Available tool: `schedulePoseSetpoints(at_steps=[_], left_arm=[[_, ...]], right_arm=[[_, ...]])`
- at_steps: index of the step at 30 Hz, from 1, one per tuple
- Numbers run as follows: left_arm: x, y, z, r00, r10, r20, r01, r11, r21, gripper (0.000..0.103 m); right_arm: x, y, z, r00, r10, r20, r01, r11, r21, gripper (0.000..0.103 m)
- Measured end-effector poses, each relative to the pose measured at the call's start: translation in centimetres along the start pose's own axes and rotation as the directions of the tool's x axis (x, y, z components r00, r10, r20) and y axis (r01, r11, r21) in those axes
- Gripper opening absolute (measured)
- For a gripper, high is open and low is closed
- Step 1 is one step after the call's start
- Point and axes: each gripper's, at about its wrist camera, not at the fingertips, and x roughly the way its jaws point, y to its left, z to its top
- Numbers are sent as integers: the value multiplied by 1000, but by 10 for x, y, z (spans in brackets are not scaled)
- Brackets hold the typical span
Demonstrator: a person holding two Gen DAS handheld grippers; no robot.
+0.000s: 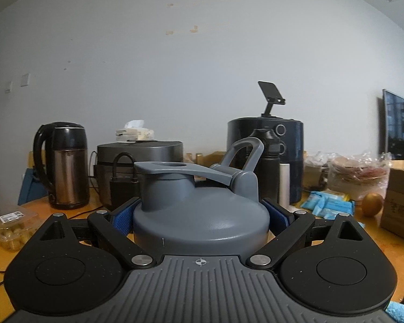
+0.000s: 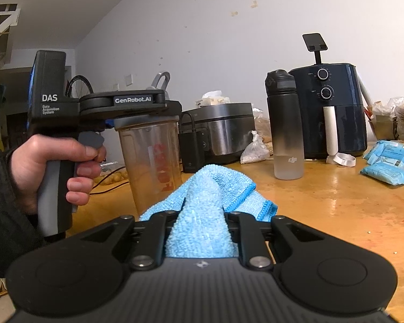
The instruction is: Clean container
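Two claws grip: left claw [image 1: 200,215] holds the upright container [image 2: 150,158], right claw [image 2: 200,220] pinches the cloth [image 2: 202,215].

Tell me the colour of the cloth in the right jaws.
Light blue cloth, clearest in the right wrist view.

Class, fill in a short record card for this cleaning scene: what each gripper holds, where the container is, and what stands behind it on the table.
left gripper: shut on the shaker bottle's grey lid
right gripper: shut on the blue cloth
shaker bottle: upright, cloudy body, flip cap open
cloth position: beside the bottle; contact cannot be told
table: wooden, cluttered
behind: kettle, rice cooker, black water bottle, air fryer
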Motion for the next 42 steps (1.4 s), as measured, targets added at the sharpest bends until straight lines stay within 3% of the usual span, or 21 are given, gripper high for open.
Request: schedulePoseSetpoints(at_steps=[13, 28, 42], left_arm=[[4, 22, -2, 988, -155, -5, 155, 988, 13, 95], [15, 44, -3, 941, -339, -17, 339, 940, 17, 95], [20, 49, -4, 929, -370, -28, 370, 929, 7, 95]], right_arm=[[0, 1, 0, 1000, 7, 5, -7, 1000, 7, 10], [3, 2, 2, 1000, 15, 8, -15, 1000, 7, 10], [5, -1, 14, 1000, 17, 4, -17, 1000, -5, 10]])
